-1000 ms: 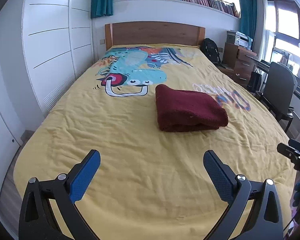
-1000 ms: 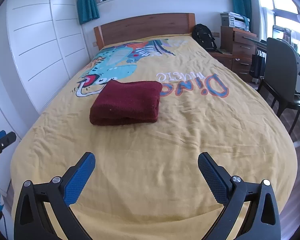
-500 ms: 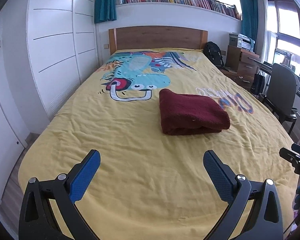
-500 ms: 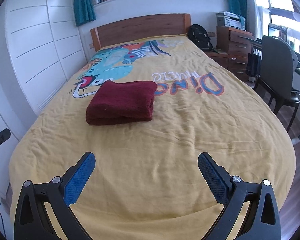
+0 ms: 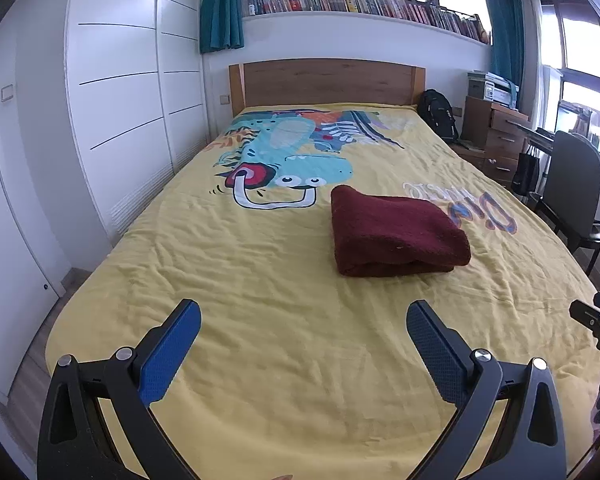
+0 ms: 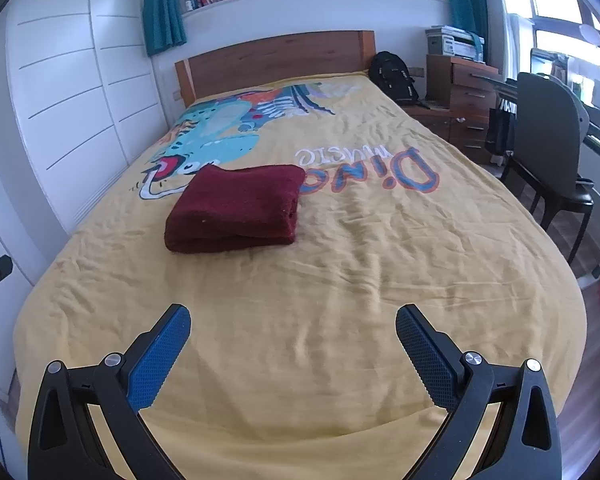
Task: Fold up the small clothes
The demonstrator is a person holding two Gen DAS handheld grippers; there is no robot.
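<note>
While the garment (image 5: 398,232) lies as a neat dark-red bundle on the bed (image 5: 260,280), roughly mid-mattress beside the dinosaur print (image 5: 284,168), both tools hang above the near end of the yellow cover, well apart from it. The left gripper (image 5: 303,330) has its blue pads spread wide with nothing between them, and the right gripper (image 6: 293,334) is likewise splayed and empty. From the left wrist view the bundle sits ahead and to the right; from the right wrist view it sits ahead and to the left (image 6: 236,210), so it lies between the two lines of sight.

Judging by the squared edges and the layered near side, the folding of this piece looks finished, and the step in hand reads as the pause after release. No other garment shows on the cover. The next move probably calls for either fetching another piece from out of view or ending the run; if the bundle needs tidying, both tools would have to travel forward to reach it
</note>
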